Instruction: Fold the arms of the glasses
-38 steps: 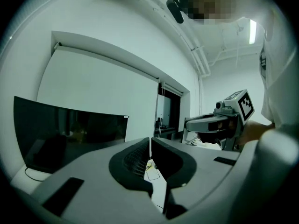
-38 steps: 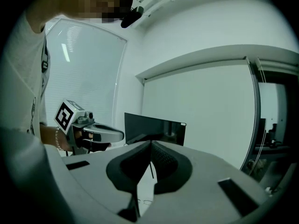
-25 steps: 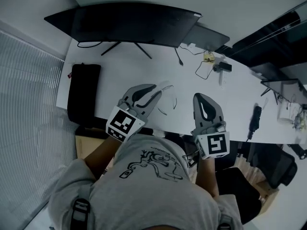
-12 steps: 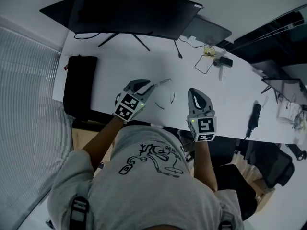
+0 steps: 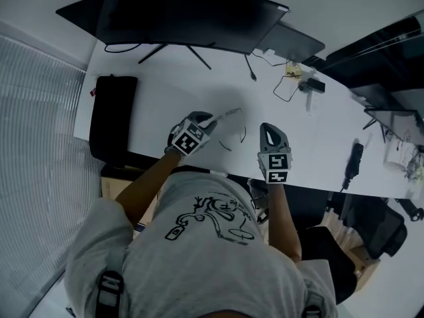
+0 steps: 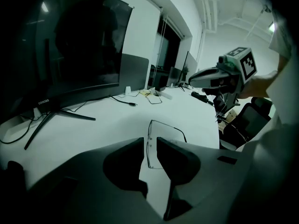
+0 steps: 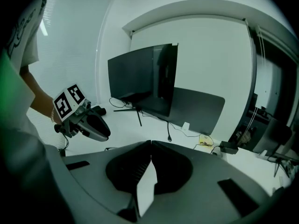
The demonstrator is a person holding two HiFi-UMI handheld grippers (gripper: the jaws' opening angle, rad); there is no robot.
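Thin-rimmed glasses hang just over the white desk, their arms spread out. My left gripper is shut on the frame's near edge; in the left gripper view the rim stands pinched between the nearly closed jaws of the left gripper, and one arm reaches away to the right. My right gripper hovers to the right of the glasses, apart from them. It is shut with nothing between the jaws of the right gripper. Each gripper shows in the other's view: right gripper, left gripper.
A large dark monitor on a stand fills the back of the desk, with a dark laptop-like slab beside it. A black case lies at the left. Cables and small devices sit at the back right. The desk's front edge runs just below the grippers.
Both grippers have sunk toward the desk. The glasses went down with the left gripper, still pinched in it. The right gripper stayed shut.
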